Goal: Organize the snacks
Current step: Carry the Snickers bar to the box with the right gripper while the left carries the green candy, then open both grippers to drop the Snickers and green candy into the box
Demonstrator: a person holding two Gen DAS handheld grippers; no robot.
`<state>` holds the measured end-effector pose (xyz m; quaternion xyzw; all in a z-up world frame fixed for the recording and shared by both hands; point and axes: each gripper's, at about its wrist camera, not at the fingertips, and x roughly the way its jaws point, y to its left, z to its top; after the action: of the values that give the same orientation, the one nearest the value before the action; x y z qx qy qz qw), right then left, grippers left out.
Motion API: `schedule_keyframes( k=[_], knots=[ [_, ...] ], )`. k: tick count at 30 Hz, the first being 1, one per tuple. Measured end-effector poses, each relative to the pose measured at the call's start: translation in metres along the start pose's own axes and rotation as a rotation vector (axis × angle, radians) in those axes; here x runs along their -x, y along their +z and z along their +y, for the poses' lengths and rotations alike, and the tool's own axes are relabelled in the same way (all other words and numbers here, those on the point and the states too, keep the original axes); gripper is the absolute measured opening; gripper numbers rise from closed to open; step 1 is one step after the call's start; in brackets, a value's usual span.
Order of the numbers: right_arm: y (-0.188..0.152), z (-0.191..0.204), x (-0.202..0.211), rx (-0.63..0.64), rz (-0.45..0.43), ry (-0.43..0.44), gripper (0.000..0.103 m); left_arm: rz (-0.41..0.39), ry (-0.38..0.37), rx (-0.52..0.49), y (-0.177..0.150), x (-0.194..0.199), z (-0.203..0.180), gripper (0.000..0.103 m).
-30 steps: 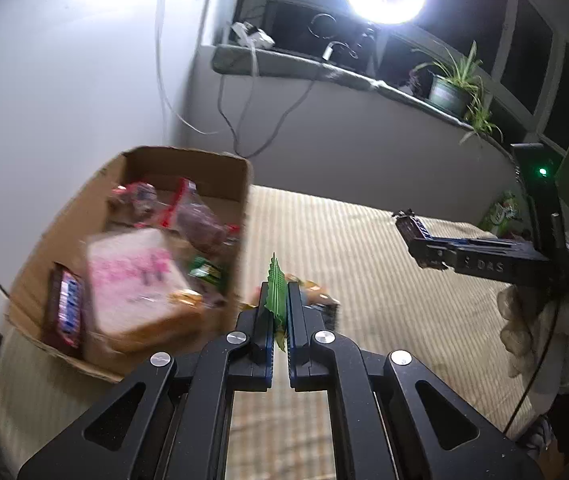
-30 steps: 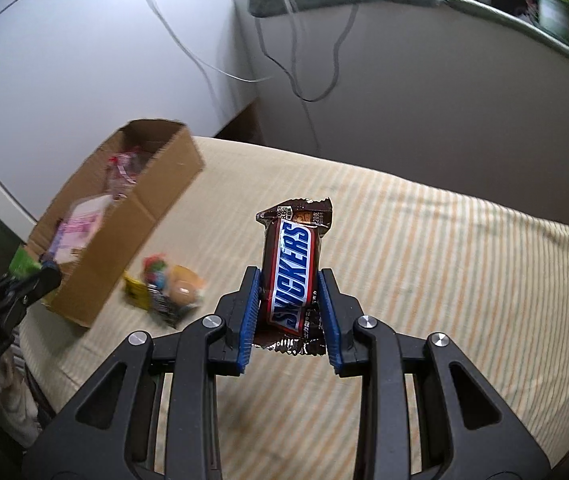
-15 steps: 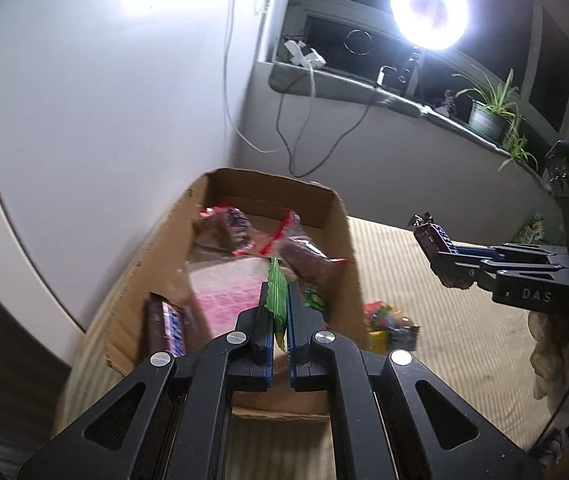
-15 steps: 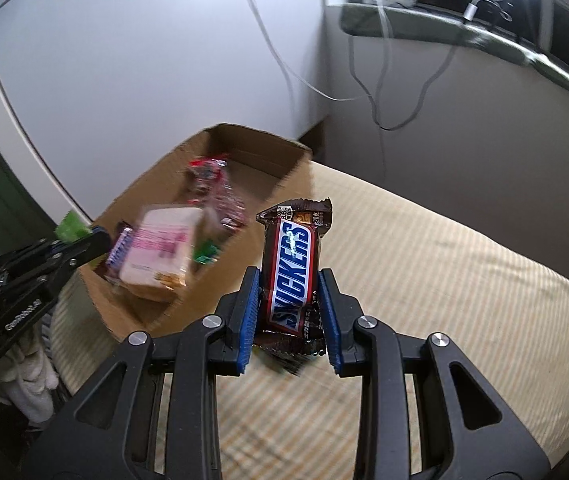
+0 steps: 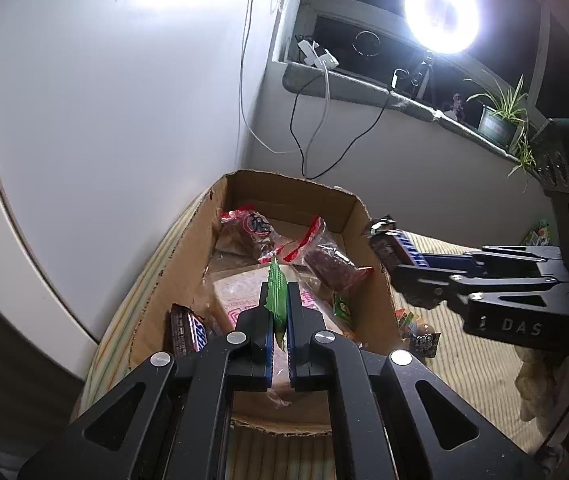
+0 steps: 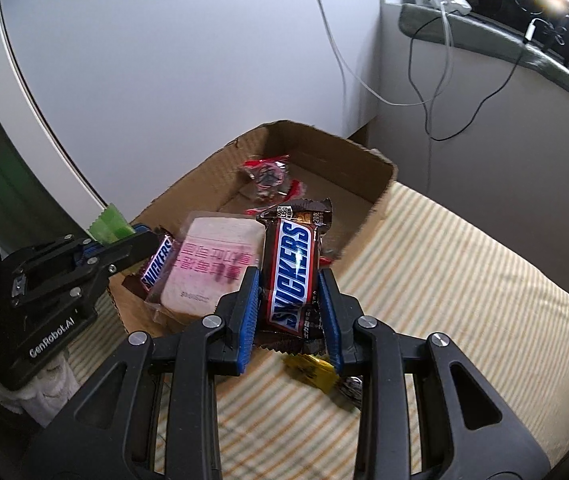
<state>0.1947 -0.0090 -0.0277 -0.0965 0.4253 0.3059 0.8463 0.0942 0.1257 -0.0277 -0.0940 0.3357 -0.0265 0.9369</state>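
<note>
The left gripper [image 5: 279, 304] is clenched on a thin green packet [image 5: 276, 289], held edge-up above the near end of the cardboard box [image 5: 358, 212]. The right gripper [image 6: 289, 280] grasps a Snickers bar [image 6: 293, 268] by its long sides, upright between the blue pads, over the box's right wall. In the box lie a wrapped sandwich [image 6: 212, 258] with pink lettering, a second Snickers [image 6: 156, 264] beside it at the near left corner, two clear bags with red seals [image 5: 252, 232] toward the far end (their contents look dark, but I cannot tell what they are), and a small green packet [image 5: 341, 307] against the right wall. The box stands on a striped cloth [image 6: 464, 280]. Just outside the right wall, on the cloth, sit a few loose sweets, among them a yellow wrapper [image 6: 312, 368]. Behind, a sill carries a ring light [image 5: 440, 16], cables and a potted plant [image 5: 496, 120].
</note>
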Motion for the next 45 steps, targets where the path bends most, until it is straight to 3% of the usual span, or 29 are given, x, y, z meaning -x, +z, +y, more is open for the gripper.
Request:
schedule_keyframes(
  k=[19,24,26,28,31,33,36,40,45],
  knots=[
    [0.008,0.008,-0.025,-0.010,0.035,0.054,0.030,0.015,0.005,-0.004,0.000,-0.003,0.001,0.004],
    [0.009,0.009,-0.021,-0.001,0.021,0.059,0.031,0.012,0.013,-0.007,-0.001,-0.003,0.001,0.016],
    [0.010,0.009,-0.018,0.000,0.011,0.045,0.051,0.014,0.016,-0.006,0.000,-0.003,0.001,0.017],
    [0.010,0.008,-0.015,0.000,-0.006,0.030,0.059,0.014,0.019,-0.007,0.000,-0.002,0.001,0.026],
    [0.010,0.007,-0.011,0.004,-0.014,0.016,0.064,0.011,0.025,-0.010,-0.001,0.000,0.001,0.035],
    [0.009,0.004,-0.007,0.005,-0.023,0.003,0.072,0.003,0.033,-0.004,0.000,0.003,0.001,0.049],
    [0.008,-0.001,-0.001,0.007,-0.037,-0.010,0.077,-0.005,0.045,-0.001,-0.001,0.006,0.000,0.059],
    [0.003,-0.013,0.009,-0.003,-0.058,-0.016,0.086,-0.008,0.049,0.002,-0.003,0.009,-0.001,0.063],
    [-0.007,-0.036,0.021,-0.023,-0.067,-0.022,0.088,-0.009,0.037,0.015,-0.010,0.016,-0.005,0.063]
  ],
)
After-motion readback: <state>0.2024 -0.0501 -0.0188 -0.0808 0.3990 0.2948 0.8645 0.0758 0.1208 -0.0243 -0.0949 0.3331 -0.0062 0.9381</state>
